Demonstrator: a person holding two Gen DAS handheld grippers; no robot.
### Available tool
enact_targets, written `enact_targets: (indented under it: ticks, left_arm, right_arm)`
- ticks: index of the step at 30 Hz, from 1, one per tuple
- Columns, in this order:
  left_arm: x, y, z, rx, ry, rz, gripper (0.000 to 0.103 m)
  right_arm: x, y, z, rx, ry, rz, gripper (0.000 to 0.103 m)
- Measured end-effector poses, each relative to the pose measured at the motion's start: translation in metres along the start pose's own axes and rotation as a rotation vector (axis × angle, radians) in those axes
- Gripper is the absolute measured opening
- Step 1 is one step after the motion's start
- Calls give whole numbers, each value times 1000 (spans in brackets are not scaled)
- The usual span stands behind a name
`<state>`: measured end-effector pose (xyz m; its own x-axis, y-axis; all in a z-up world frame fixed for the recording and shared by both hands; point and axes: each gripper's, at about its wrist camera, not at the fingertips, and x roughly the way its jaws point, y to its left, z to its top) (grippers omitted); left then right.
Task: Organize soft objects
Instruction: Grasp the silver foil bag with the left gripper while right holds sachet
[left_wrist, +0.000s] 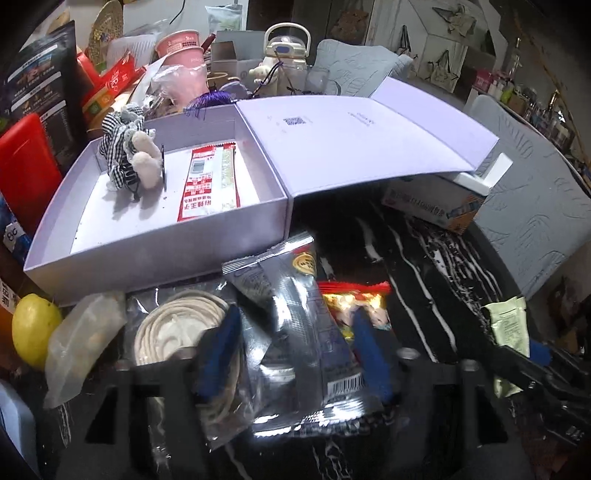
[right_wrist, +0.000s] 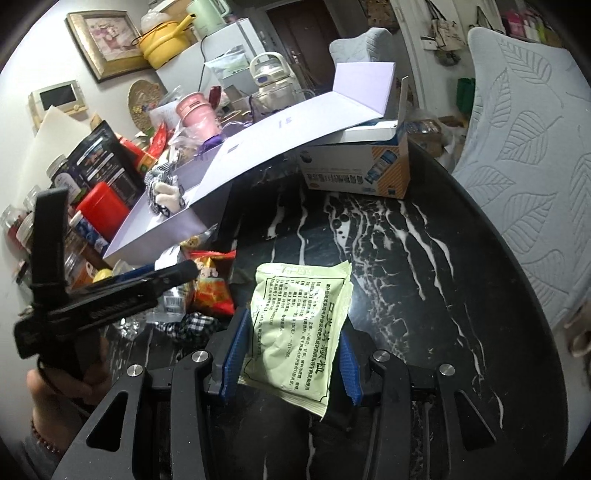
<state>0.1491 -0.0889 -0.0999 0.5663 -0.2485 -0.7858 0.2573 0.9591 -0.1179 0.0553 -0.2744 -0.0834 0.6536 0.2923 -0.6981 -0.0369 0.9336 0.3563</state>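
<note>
Nearest my left lens, the left gripper (left_wrist: 291, 354) has its blue-padded fingers (left_wrist: 371, 354) drawn in on either side of a crinkled silver foil sachet with a barcode (left_wrist: 314, 332); the pads look pressed onto it, so I judge I have it in hand. A clear bag holding a coil of cream cord (left_wrist: 177, 332) lies just left of it, and a red and yellow snack packet (left_wrist: 354, 299) just right.

In my right view, at lower centre, the right gripper (right_wrist: 290, 363) is closed partway on a pale green paper sachet printed with dark Chinese text (right_wrist: 299, 332), which hangs over the black marble-patterned tabletop (right_wrist: 424, 280).

The step in hand is gathering: each hand carries one soft packet. The lilac cardboard box with its hinged lid laid open (left_wrist: 55, 240) sits in the upper left of the left view, already holding a small plush toy in black-and-white gingham (left_wrist: 129, 155) and a flat red and white sachet (left_wrist: 208, 181). Next I should lift the silver sachet over the near wall and lay it in the bare floor of the box, then follow with the green one.

Writing: the green sachet's large characters run sideways and I cannot read them surely; the red sachet's print is upside down. The box lid shows a small square code and faint lettering, too small to read.
</note>
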Motion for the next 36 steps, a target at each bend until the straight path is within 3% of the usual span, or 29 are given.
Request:
enact_targets:
  ticks: [4,11,23,28,36]
  left_arm:
    - [-5,-1,-1,6,-2,-24,38]
    - [-48,-12,-12,60,-52,-56,30]
    - [-102,3,-47,14,-56,-118,28]
    - [-128,9,-58,23,-75,-104,28]
    - [-151,17,-81,52,-3,-54,28]
  right_arm:
    - [-1,-1,0,3,0,2,44]
    - [-15,2,-5,-3,-26,18,44]
    - [-39,18,-24,-27,-42,52,44]
    - [-47,26,-33,-43,-39,69,44]
    - [-47,45,-46,-86,2,120,44]
